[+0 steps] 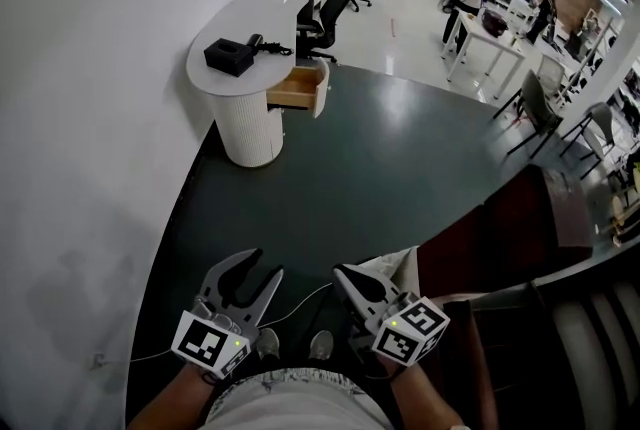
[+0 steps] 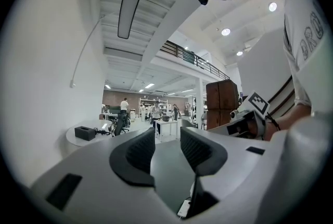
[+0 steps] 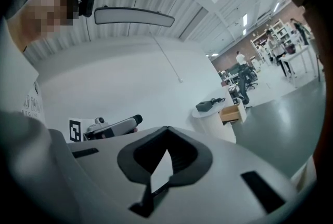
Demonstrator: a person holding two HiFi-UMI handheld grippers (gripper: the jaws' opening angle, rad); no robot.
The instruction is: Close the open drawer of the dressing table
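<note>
At 6 o'clock in the head view, closest in, the person is holding both tools low in front of the body. The left gripper (image 1: 266, 264) is standing with its jaws well apart and nothing between them, with only floor showing through the gap in the left gripper view; the right gripper (image 1: 341, 272) is showing its jaws brought together at the tips and gripping nothing. Both are pointing roughly toward 12 o'clock, across the dark floor mat (image 1: 380, 178).

Well apart from them, at about 11 o'clock, the dressing table (image 1: 250, 130) is standing against the white wall (image 1: 90, 168). It has a rounded white top on a ribbed base, and a black box (image 1: 229, 56) is sitting on that top. The drawer (image 1: 298, 88) is hanging open just under the tabletop. Its wooden inside is showing, its long axis is running from 9 to 3 o'clock, and its white front panel is facing 3 o'clock, clear of the table's body. An office chair (image 1: 330, 13) is standing behind the table at 12 o'clock, and people are working at desks farther off toward 1 o'clock.
</note>
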